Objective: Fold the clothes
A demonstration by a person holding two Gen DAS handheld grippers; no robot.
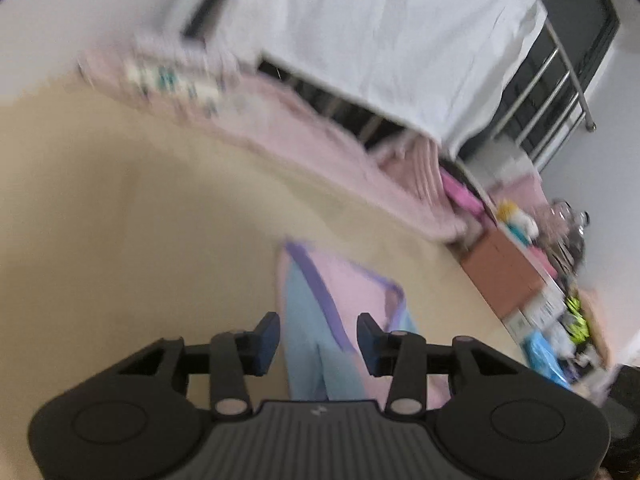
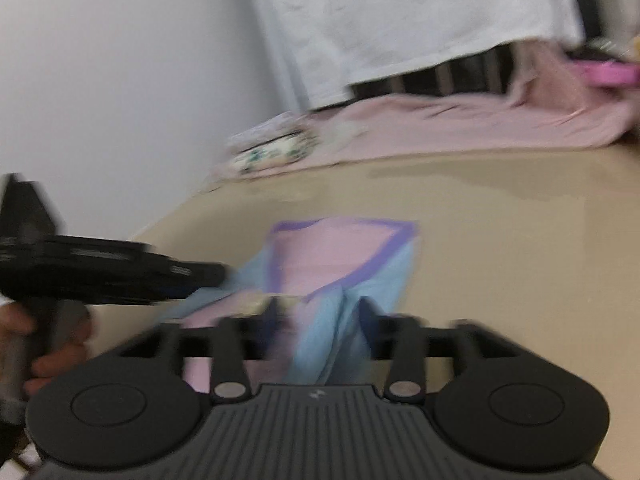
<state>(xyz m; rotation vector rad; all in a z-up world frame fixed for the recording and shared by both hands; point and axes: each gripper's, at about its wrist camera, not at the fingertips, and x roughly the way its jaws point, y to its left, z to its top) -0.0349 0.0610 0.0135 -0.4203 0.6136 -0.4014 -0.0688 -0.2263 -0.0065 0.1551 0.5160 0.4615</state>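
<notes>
A small pink and light-blue garment with purple trim (image 1: pixel 320 320) lies on a beige table (image 1: pixel 140 220). My left gripper (image 1: pixel 319 342) hovers over its near end with the jaws wide apart and blue cloth showing between them. In the right wrist view the garment (image 2: pixel 336 256) lies ahead, and my right gripper (image 2: pixel 319 320) is open over a raised blue fold. The left gripper (image 2: pixel 212 274) reaches in from the left and touches the garment's left edge. Both views are blurred.
A pink blanket (image 1: pixel 300 132) lies along the table's far edge, with a patterned folded cloth (image 2: pixel 276 152) on it. A bed with a white sheet (image 1: pixel 380 40) stands behind. A brown box (image 1: pixel 504 276) and cluttered items sit at the right.
</notes>
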